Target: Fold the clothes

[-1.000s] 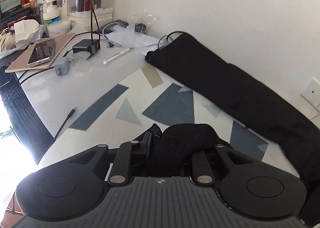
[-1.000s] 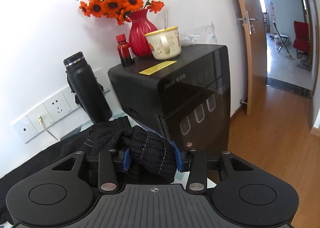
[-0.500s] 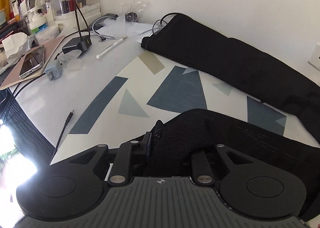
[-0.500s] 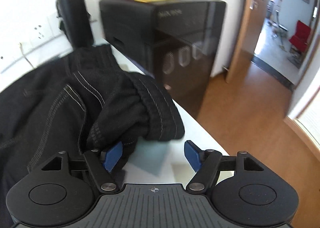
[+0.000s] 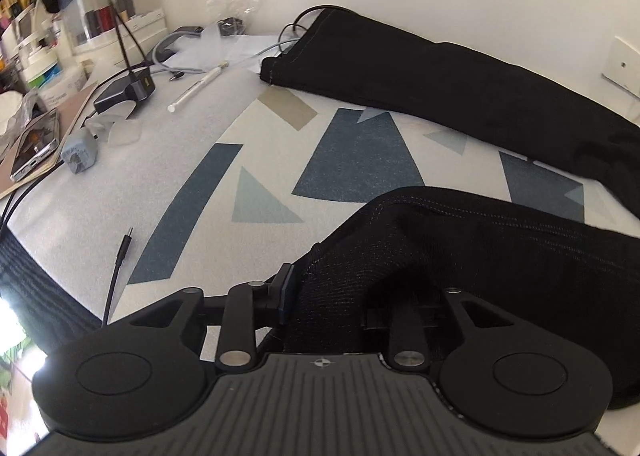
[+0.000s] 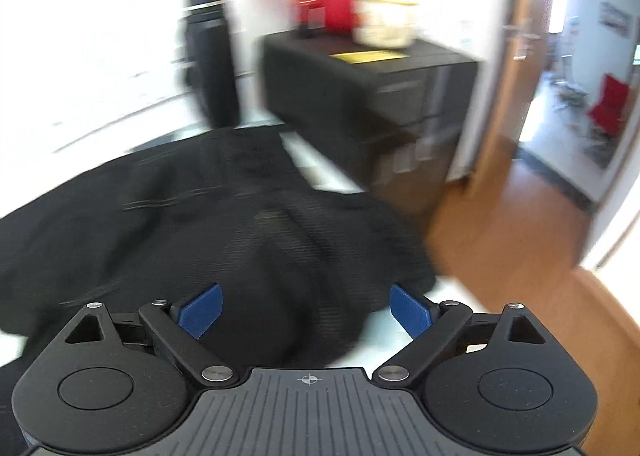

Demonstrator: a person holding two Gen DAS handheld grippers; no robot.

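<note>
A pair of black trousers (image 5: 460, 96) lies on the tabletop (image 5: 120, 184), which wears a pale cover printed with blue and grey shapes. One leg stretches along the far wall; the other runs across the near right, its hem reaching into the left gripper (image 5: 340, 296). The jaws of that gripper are opening, though only a little way apart, with the dark cloth between them; the left blue pad (image 5: 287, 292) sits at the fabric's edge, while the right one is buried under the fold, so a firm hold is likely but not certain.

In the right wrist view, badly blurred, the right gripper (image 6: 306, 308) has its jaws opening and spread wide. The bunched waist end of the trousers (image 6: 240, 224) lies on the tabletop between and beyond the blue pads (image 6: 202, 310), which stand clear of it on either side.

Far left sit a white pen (image 5: 196, 86), a black charger (image 5: 128, 90), a grey plug (image 5: 80, 150) and a phone (image 5: 34, 148). Far right stand a black flask (image 6: 210, 60), a black appliance (image 6: 372, 96) with a yellow label (image 6: 364, 55), a red vase (image 6: 344, 2) and a cream mug (image 6: 386, 22). No writing anywhere can be read.
</note>
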